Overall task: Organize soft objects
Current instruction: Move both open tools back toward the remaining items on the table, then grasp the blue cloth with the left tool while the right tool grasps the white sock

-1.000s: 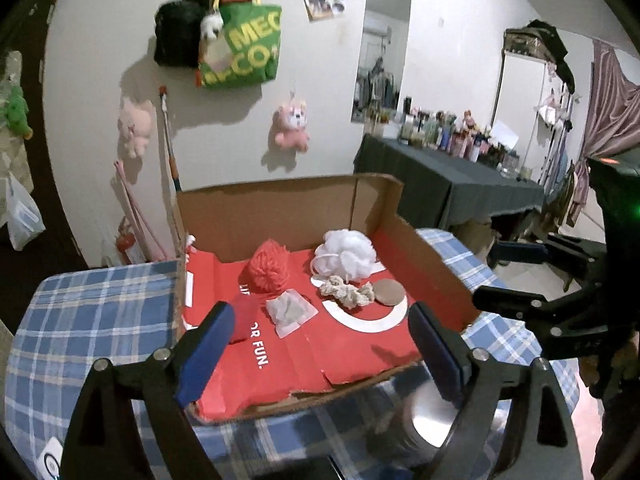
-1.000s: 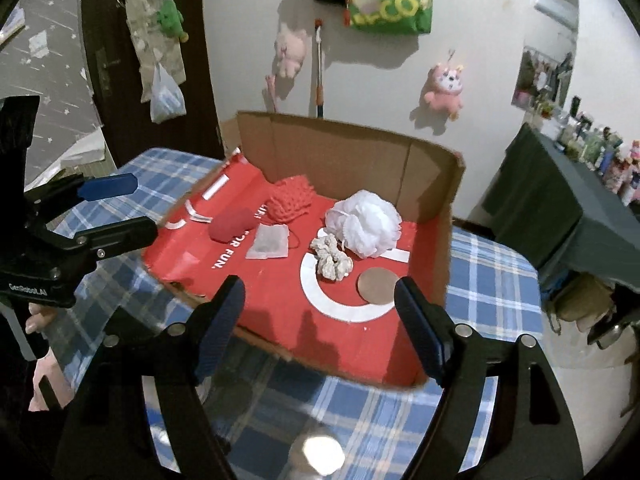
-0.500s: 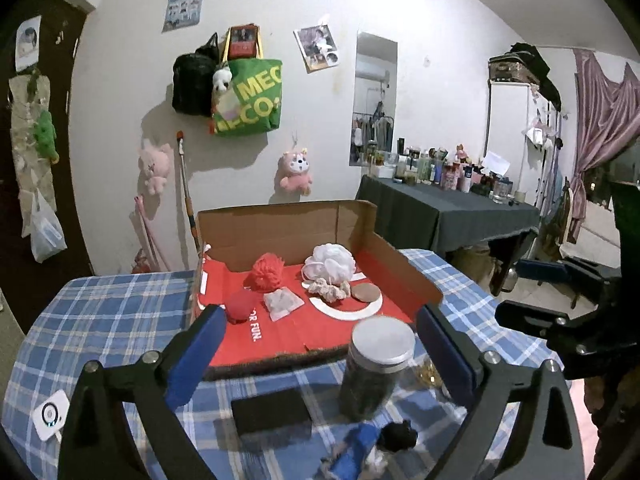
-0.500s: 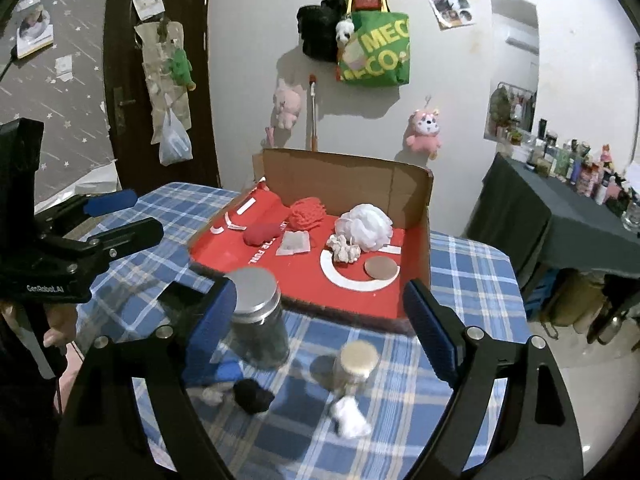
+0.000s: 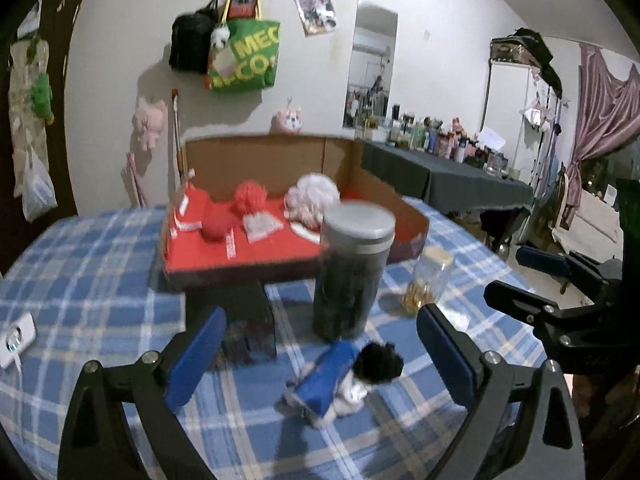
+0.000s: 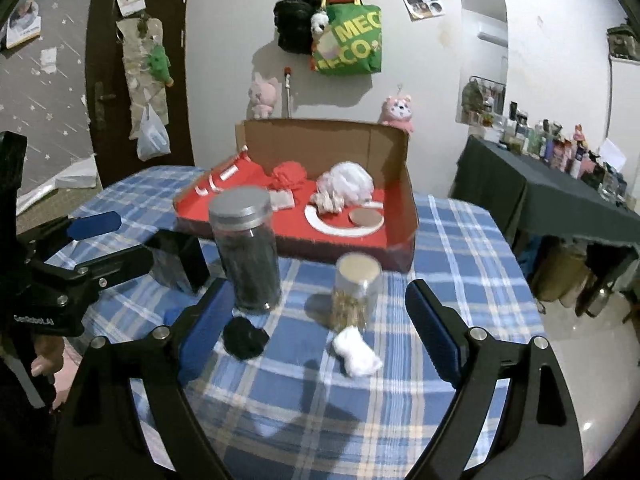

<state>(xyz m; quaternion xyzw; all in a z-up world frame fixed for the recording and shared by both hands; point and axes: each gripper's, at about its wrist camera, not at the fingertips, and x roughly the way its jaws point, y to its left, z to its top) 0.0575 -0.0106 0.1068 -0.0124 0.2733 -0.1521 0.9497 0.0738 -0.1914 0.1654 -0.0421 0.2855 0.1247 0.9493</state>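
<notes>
Whereas a second ago both views were filled by the cardboard box with red lining, they now take in the near part of the desk, where three loose soft items lie: a blue cloth piece, a black fluffy item touching it, and a white soft item a little apart. Several soft things already sit in the box: a red pompom, a white mesh puff and others, blurred. Reading: both hands have pulled back from the box toward the unsorted items, so the next pick likely starts here.

Left tool: wide apart, empty, framing the blue piece and the black item. Right tool: also wide, nothing held, with the white item between its pads but untouched.

Obstacles: a tall dark jar with grey lid and a small glass jar stand between the loose items and the box, the small jar just behind the white item. A black box stands beside the tall jar. A lift over the jars looks necessary. Left view is motion-blurred.
</notes>
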